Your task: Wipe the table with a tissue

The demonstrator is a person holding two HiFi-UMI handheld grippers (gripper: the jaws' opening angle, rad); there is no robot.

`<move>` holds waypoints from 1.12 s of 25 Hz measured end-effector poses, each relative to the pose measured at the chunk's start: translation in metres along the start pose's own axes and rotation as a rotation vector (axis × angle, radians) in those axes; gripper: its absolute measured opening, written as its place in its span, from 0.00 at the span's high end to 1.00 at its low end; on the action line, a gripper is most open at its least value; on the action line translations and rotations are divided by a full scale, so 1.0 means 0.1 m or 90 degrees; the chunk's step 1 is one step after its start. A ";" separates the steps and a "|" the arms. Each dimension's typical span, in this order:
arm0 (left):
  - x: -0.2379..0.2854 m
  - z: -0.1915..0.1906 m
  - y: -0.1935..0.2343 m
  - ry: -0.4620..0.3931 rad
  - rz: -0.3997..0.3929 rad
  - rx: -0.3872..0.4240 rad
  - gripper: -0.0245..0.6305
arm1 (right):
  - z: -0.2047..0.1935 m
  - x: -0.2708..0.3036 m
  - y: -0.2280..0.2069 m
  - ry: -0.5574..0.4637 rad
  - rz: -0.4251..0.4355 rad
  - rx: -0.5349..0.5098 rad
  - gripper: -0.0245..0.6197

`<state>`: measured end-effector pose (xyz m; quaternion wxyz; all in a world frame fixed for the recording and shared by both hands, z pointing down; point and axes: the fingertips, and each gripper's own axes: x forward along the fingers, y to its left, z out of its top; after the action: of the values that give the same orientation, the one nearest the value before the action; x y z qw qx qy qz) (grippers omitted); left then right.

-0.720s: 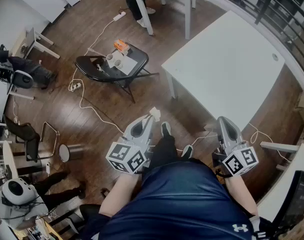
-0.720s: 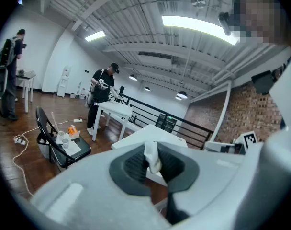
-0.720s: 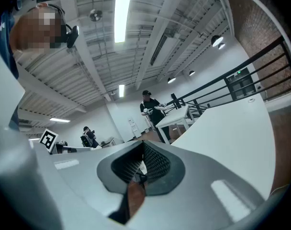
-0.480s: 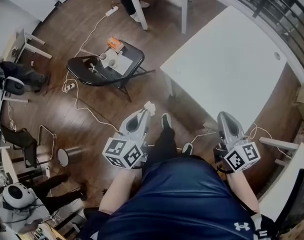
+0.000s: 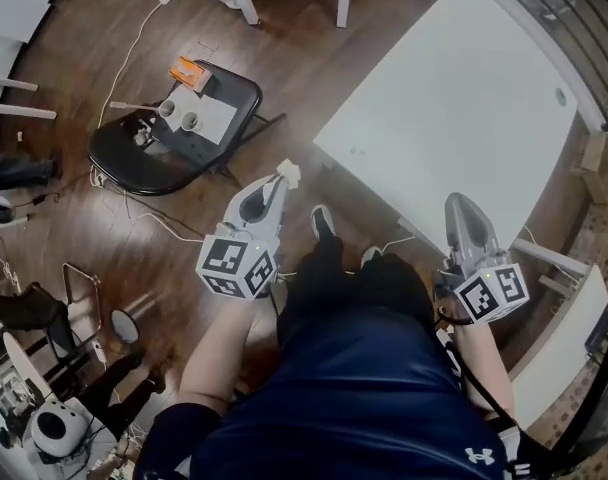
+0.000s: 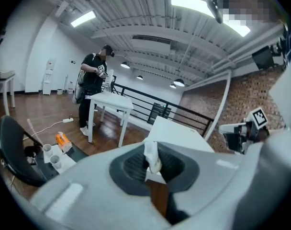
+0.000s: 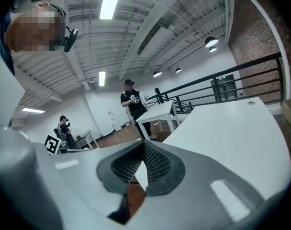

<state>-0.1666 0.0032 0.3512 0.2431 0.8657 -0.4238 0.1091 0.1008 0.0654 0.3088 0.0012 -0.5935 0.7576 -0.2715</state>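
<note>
The person has stepped nearer the white desk (image 5: 464,98). Left gripper (image 5: 281,182) remains clamped on the tissue (image 5: 287,171); right gripper (image 5: 458,204) is closed and empty. Wiping appears imminent, not yet begun.

Table (image 5: 464,118) is looking smooth matt white, the floor (image 5: 294,68) is showing dark wood planks with a slight sheen, the tissue (image 6: 150,150) is looking like soft crumpled paper, and the left gripper (image 5: 280,180) is looking like matt grey plastic.

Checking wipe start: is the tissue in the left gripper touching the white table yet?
Apart. Head view: the tissue, clamped at the left gripper tip, hangs over wood floor, with floor visible between it and the table near corner.
</note>
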 end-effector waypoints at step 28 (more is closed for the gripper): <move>1.93 -1.15 0.04 0.313 -0.078 0.166 0.93 | -0.83 1.19 -0.70 0.133 0.037 0.037 0.95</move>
<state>-0.0488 -0.0709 0.5277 0.2315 0.8611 -0.2814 0.3547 0.1020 -0.0185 0.4465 -0.0525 -0.5398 0.7622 -0.3534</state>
